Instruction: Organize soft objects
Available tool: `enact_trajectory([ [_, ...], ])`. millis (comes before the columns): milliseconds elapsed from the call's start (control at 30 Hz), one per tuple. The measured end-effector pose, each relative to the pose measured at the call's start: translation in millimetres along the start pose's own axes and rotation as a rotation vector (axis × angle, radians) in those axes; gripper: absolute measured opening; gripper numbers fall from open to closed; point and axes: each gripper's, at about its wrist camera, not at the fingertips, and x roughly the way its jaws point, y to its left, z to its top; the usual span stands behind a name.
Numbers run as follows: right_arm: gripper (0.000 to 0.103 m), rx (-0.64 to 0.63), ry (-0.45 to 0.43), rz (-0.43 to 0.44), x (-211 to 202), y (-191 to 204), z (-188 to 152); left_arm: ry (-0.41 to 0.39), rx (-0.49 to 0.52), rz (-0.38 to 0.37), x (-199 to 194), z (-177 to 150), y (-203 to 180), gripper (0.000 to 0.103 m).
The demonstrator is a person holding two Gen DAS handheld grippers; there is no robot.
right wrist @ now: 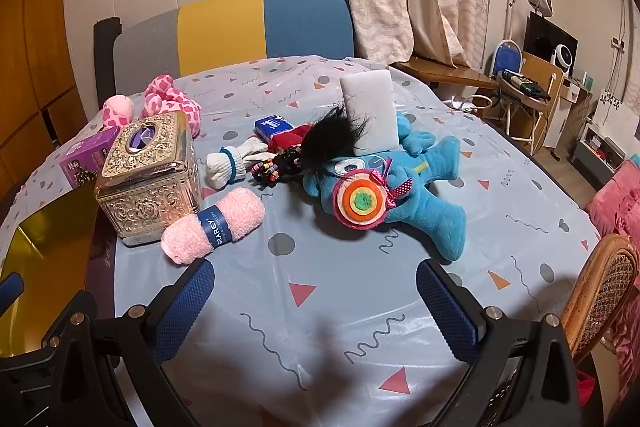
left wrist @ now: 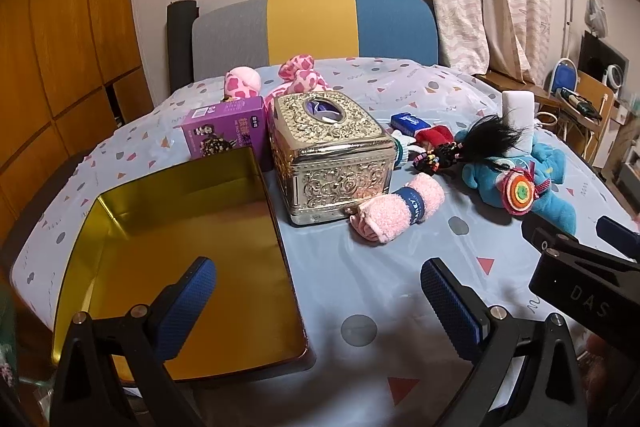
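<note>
A rolled pink towel (left wrist: 398, 213) (right wrist: 214, 223) with a blue band lies beside the ornate gold tissue box (left wrist: 330, 155) (right wrist: 150, 173). To its right a blue plush toy (left wrist: 528, 179) (right wrist: 400, 187) lies flat with a round felt disc on it. A black hair tuft, beaded hair ties (right wrist: 276, 167), a white sock (right wrist: 232, 161) and a red cloth (left wrist: 434, 137) lie behind. A pink spotted plush (left wrist: 298, 73) (right wrist: 168, 99) sits at the back. My left gripper (left wrist: 318, 291) hangs open over the edge of an empty gold tin tray (left wrist: 120, 227). My right gripper (right wrist: 314, 301) is open above bare tablecloth.
A purple carton (left wrist: 224, 131) stands behind the tray. A white block (right wrist: 370, 115) leans on the blue toy, with a small blue packet (right wrist: 274, 127) near it. A colour-striped chair (left wrist: 312, 27) stands behind the table and a wicker chair (right wrist: 600, 287) at the right edge.
</note>
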Motion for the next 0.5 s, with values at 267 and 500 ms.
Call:
enact_trajectory([
  [267,0.103,0.002,-0.004,0.0,-0.8,-1.2,1.2,-0.004,0.013,0.002,-2.5,0.5,-1.7,0.103],
  [500,0.103,0.014,-0.007,-0.011,0.0,-8.0,4.4,-0.001,0.028,0.0,-1.8,0.2,-5.7,0.103],
])
